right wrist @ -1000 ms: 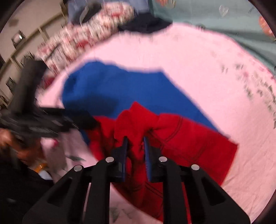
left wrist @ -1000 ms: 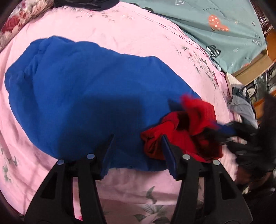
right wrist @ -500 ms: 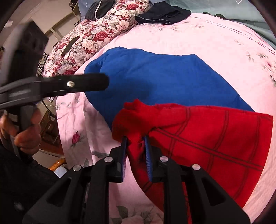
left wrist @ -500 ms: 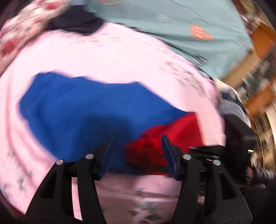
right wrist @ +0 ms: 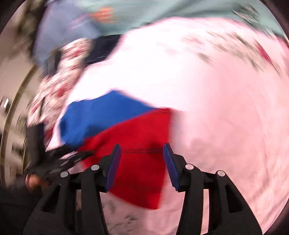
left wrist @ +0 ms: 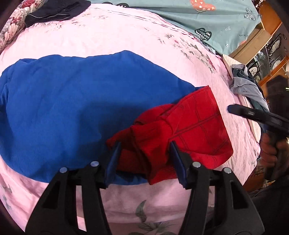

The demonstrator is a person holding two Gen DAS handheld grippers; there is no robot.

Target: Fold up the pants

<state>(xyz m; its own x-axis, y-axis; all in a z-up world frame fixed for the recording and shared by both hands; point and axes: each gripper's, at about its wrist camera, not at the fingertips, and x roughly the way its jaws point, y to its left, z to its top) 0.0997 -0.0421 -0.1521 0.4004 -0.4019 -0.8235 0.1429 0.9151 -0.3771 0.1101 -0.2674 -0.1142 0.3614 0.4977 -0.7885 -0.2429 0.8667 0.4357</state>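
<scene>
The pants lie on a pink bed sheet [left wrist: 112, 34]: a large blue part [left wrist: 72, 101] spread flat, and a red part with dark web lines [left wrist: 195, 123] bunched over its right end. My left gripper [left wrist: 144, 159] is open, its blue pads either side of the crumpled red cloth. My right gripper [right wrist: 141, 162] is open above the red part [right wrist: 137, 173], with the blue part [right wrist: 101, 117] beyond; this view is blurred. The right gripper also shows at the right edge of the left wrist view [left wrist: 256, 115].
A dark garment [left wrist: 56, 10] and a floral pillow [left wrist: 12, 23] lie at the far left. A teal blanket [left wrist: 207, 19] covers the far side. Grey clothes [left wrist: 247, 88] hang at the bed's right edge, with wooden furniture [left wrist: 252, 43] behind.
My right gripper has opened and let go of the red cloth, then pulled back. The red part now lies flatter on the bed. My left gripper stays open near it.
</scene>
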